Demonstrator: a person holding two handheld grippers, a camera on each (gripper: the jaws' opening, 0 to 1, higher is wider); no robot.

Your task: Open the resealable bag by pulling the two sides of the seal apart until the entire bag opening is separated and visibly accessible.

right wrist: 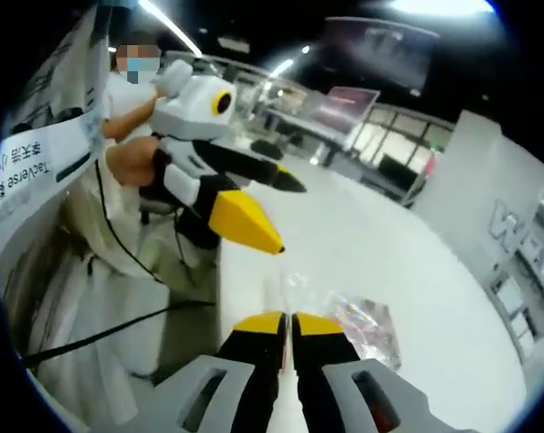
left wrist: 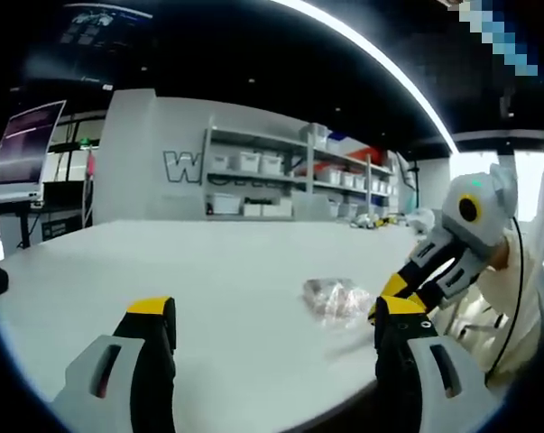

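A crinkled clear resealable bag is lying flat on the smooth white counter near its edge, its long axis running roughly along that edge in the left gripper view; which end carries the seal cannot be told. The left gripper is hovering released, yellow-tipped jaws spread wide, while the right gripper is sitting clenched just short of the bag, holding nothing visible. Grey shelving with white bins is lining the far wall under a dark ceiling.
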